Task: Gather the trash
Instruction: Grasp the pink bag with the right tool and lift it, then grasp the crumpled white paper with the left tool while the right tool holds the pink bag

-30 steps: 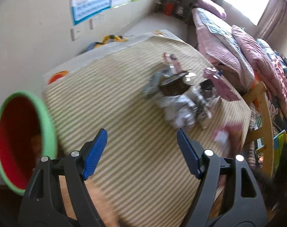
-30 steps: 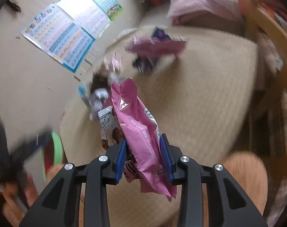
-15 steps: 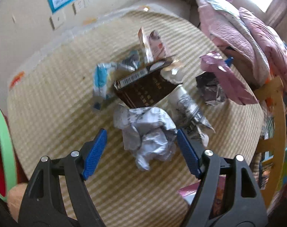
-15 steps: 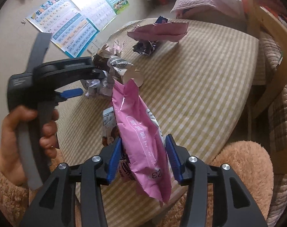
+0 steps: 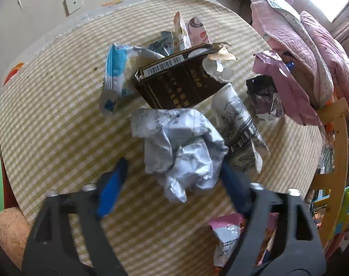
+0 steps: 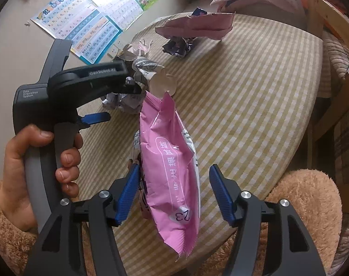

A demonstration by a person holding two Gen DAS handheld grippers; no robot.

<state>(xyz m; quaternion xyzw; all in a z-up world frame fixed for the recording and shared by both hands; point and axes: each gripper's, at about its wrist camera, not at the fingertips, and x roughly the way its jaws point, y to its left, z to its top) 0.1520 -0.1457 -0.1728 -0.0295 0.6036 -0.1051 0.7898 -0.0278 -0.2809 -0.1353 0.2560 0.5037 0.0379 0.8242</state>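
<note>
Both tools are matte black plastic with two arms that fork forward, each arm pierced by a rounded triangular cut-out and tipped with a ribbed blue pad. Silver screw heads sit at the joints of the right gripper [image 6: 173, 189] and the left gripper [image 5: 172, 185]. Seen from the right wrist camera, the left tool has a grey curved handle, a blue trigger lever, and white lettering printed on its body, one part reading "Data Acquisition System". The person's left hand [image 6: 34, 168] emerges from a fuzzy tan fleece sleeve [image 6: 6, 239].
</note>
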